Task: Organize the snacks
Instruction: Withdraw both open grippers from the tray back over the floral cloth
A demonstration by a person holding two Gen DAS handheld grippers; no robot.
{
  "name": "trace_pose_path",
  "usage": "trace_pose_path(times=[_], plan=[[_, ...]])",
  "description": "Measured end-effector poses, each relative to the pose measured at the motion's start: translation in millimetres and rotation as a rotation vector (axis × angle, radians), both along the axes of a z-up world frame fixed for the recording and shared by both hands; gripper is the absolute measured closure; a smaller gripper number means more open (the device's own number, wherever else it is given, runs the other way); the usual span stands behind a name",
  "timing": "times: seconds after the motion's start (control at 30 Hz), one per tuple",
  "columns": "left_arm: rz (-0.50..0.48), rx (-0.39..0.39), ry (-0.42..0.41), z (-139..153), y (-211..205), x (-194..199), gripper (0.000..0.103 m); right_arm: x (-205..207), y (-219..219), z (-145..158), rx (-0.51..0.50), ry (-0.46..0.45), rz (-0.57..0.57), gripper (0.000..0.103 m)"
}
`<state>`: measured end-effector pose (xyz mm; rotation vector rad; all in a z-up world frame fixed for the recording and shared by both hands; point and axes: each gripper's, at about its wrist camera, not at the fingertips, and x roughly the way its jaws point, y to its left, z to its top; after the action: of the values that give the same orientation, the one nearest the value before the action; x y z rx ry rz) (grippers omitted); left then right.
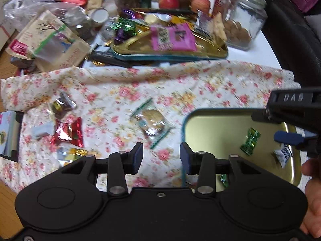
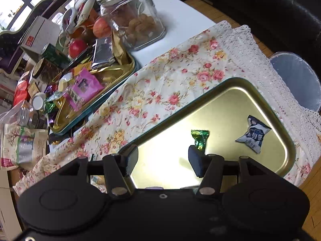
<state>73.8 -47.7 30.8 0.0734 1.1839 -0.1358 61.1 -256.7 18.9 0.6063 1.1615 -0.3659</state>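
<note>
Near tin tray (image 2: pixel 236 98): shallow, rounded corners, dull gold inside, teal rim, lying on the floral cloth (image 1: pixel 140 84). In it I count a green foil candy (image 2: pixel 199 138), twisted ends, shiny, and a blue-and-white pillow packet (image 2: pixel 252 134), crinkled and matte. The left view shows a second scrap of green foil (image 1: pixel 223 179) at the tray's near edge, mostly hidden behind the tool's linkage.

Far tin tray (image 1: pixel 170 55): same make, heaped. A pink flat pouch (image 1: pixel 172 37) lies on top, with purple and green foil sweets (image 1: pixel 124 29) at its left end and gold and silver wrappers propped at the back.

Glass jar (image 2: pixel 132 14): square-sided, clear, no lid on, a low layer of pale brown round biscuits at the bottom. It stands on the bare white surface (image 2: pixel 180 18) just beyond the far tray.

Loose on the cloth, outside any container: a clear-wrapped round cookie with green sealed edges (image 1: pixel 150 120), a red foil packet (image 1: pixel 68 132), a dark wrapped sweet (image 1: pixel 63 105), gold-wrapped pieces (image 1: pixel 77 152).

Cloth is thin, rumpled cotton with a pink rose print and a lace border toward the dark sofa.

My left tool (image 1: pixel 161 157) hangs over the cloth at the near tray's left rim, jaws parted about halfway, nothing between the blue pads. My right tool (image 2: pixel 163 161) hangs over the near tray, jaws likewise about half apart and empty; the green candy lies just past its right finger.
</note>
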Motion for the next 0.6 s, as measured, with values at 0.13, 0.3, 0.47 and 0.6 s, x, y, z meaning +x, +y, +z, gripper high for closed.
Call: trace_pose_path(times=[0.13, 0.3, 0.47, 0.6], plan=[[0.051, -0.007, -0.026, 10, 28, 8, 0.053, 9, 22, 0, -0.013, 0.011, 0.061, 0.045], [0.137, -0.009, -0.049, 19, 67, 17, 0.053, 17, 66, 0, -0.025, 0.012, 0.159, 0.045], [0.233, -0.001, -0.078, 27, 110, 24, 0.053, 24, 115, -3, -0.054, 0.020, 0.272, 0.045], [0.311, 0.016, -0.084, 29, 145, 30, 0.053, 29, 153, -6, -0.071, 0.027, 0.357, 0.045]])
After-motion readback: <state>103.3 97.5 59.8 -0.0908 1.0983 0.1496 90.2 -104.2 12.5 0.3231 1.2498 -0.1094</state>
